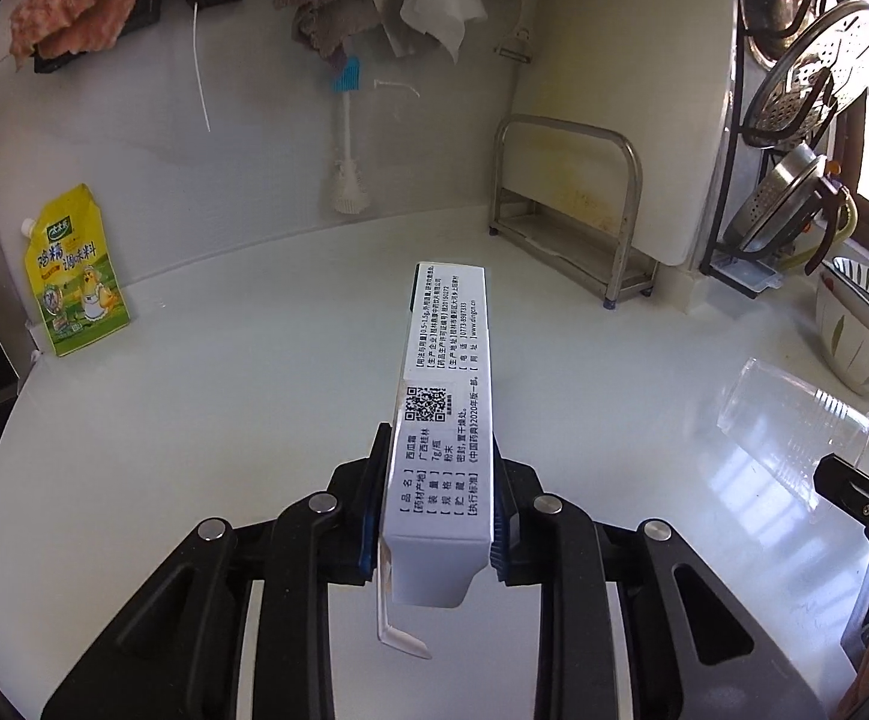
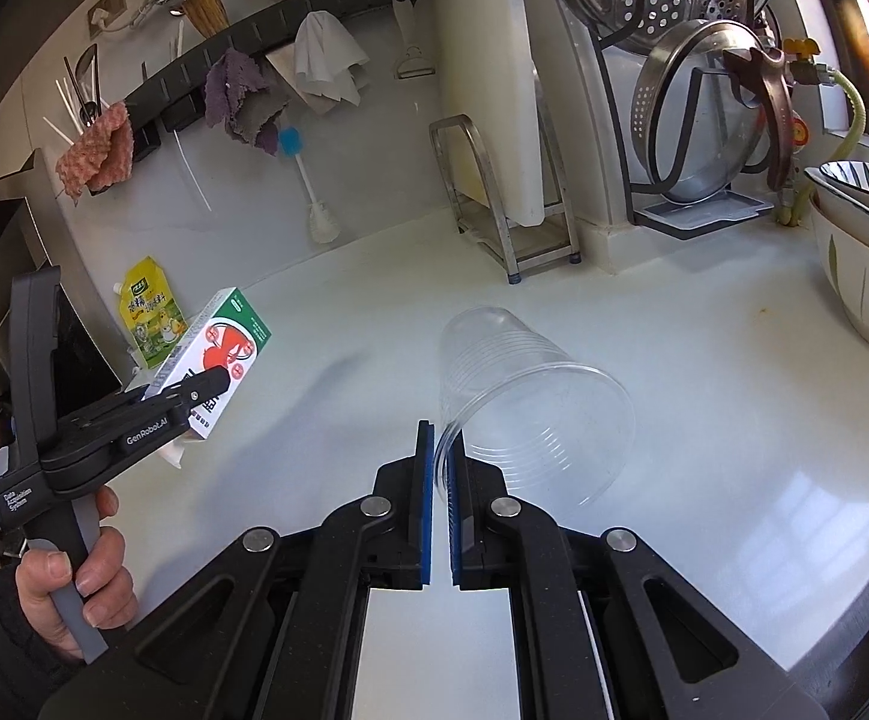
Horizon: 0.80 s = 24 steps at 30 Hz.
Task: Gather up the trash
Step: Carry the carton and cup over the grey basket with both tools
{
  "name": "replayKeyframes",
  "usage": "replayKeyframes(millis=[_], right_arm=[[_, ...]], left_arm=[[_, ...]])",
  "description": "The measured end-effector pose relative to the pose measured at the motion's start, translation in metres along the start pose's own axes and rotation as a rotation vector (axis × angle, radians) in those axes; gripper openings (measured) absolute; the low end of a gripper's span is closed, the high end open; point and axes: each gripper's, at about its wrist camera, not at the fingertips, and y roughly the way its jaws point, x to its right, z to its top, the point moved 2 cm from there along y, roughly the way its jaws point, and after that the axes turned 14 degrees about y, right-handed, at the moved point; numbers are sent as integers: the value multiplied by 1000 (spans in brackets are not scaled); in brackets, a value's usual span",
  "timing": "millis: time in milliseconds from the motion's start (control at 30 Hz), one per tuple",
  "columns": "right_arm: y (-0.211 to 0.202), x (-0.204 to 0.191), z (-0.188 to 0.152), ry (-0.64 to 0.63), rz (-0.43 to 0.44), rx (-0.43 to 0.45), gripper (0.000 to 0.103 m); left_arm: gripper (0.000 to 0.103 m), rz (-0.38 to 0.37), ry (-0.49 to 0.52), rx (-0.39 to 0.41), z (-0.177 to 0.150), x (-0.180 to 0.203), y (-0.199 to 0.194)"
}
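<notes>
In the left wrist view, the left gripper (image 1: 439, 516) sits at six o'clock, its blue pads pressed against both long sides of a white medicine box (image 1: 443, 408) that juts forward toward twelve, lifted off the white counter (image 1: 224, 420), with a loose end flap hanging at its near end. In the right wrist view, the right gripper (image 2: 442, 468) is at six o'clock, jaws pinched tight on the rim of a clear plastic cup (image 2: 530, 402), which lies tilted on its side with the mouth toward four o'clock and the base toward twelve. At nine o'clock in that same view the person's left hand (image 2: 74, 588) grips the handle of the other gripper, the box showing its red and green face. Farther off, at ten o'clock, a yellow seasoning pouch (image 1: 77, 276) leans against the wall. At one o'clock a metal rack (image 1: 572, 216) holds a white cutting board (image 1: 632, 90), and at three o'clock stands a patterned bowl (image 2: 866, 264). Beyond, toward twelve, a bottle brush (image 1: 345, 138) and cloths (image 1: 329, 0) hang from a dark wall rail.
</notes>
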Motion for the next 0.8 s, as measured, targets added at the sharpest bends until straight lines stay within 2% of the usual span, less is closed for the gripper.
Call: replayKeyframes(millis=[300,633,800], right_arm=[[-50,-12,-37,-28,-17,32,4],[-153,-20,-121,37,-62,80,4],[-191,-28,-175,82,-79,65,4]], left_arm=[[26,-46,19,-3,-53,3,-78],[26,-95,56,-17,-117,24,-167],[26,-133,86,-8,-139,44,-204]])
